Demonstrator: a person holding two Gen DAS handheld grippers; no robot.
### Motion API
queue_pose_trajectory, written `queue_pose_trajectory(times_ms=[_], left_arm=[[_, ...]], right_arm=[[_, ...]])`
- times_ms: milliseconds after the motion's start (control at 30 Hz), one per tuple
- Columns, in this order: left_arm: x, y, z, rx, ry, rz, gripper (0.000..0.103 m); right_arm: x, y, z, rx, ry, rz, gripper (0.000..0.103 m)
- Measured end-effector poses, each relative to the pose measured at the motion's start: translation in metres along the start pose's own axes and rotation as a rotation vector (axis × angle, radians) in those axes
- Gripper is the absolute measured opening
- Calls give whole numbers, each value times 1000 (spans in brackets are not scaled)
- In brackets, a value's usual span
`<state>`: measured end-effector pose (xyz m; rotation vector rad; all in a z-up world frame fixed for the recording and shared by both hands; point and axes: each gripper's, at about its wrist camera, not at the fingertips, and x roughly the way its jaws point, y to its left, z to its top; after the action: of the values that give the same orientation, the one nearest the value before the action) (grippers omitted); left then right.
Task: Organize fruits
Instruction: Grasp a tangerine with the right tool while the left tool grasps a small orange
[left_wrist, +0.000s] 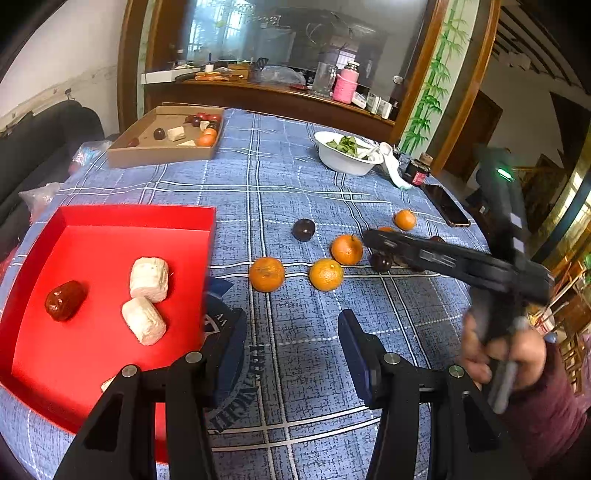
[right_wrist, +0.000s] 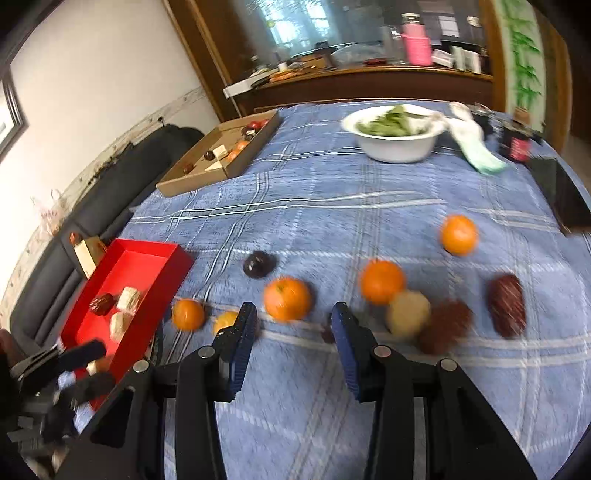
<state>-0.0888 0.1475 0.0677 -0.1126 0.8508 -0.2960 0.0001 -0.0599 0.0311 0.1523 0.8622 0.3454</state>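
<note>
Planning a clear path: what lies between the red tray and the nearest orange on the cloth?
Only bare blue checked tablecloth between the red tray and the orange, seen in the left wrist view.

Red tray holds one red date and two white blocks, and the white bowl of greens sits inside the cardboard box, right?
Not quite. The white bowl stands on the tablecloth, apart from the cardboard box, as the left wrist view shows. The red tray's contents are as stated.

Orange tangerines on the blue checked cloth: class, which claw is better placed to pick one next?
Probably the right claw: open and empty, right above a round orange tangerine. The left claw, also open, sits beside the red tray.
</note>
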Motion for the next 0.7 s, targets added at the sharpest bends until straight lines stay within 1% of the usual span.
queue_pose_trajectory(times_ms=[100, 200, 300, 367, 433, 600, 700], left_arm=[[3, 0, 0, 21, 4, -2, 53], [6, -1, 1, 41, 4, -12, 53], [14, -3, 3, 54, 9, -25, 53], [21, -6, 5, 60, 20, -33, 53], [29, -11, 7, 78, 35, -31, 53], [49, -29, 19, 133, 44, -24, 53], [65, -38, 28, 154, 55, -16, 53]], right_arm=[[23, 11, 9, -35, 17, -34, 41], [40, 16, 11, -60, 41, -45, 41], [51, 16, 8, -69, 56, -60, 40], [59, 9, 6, -51, 79, -50, 40], [57, 7, 6, -48, 63, -48, 34], [50, -2, 5, 4, 50, -2, 34], [36, -9, 8, 25, 9, 6, 34]])
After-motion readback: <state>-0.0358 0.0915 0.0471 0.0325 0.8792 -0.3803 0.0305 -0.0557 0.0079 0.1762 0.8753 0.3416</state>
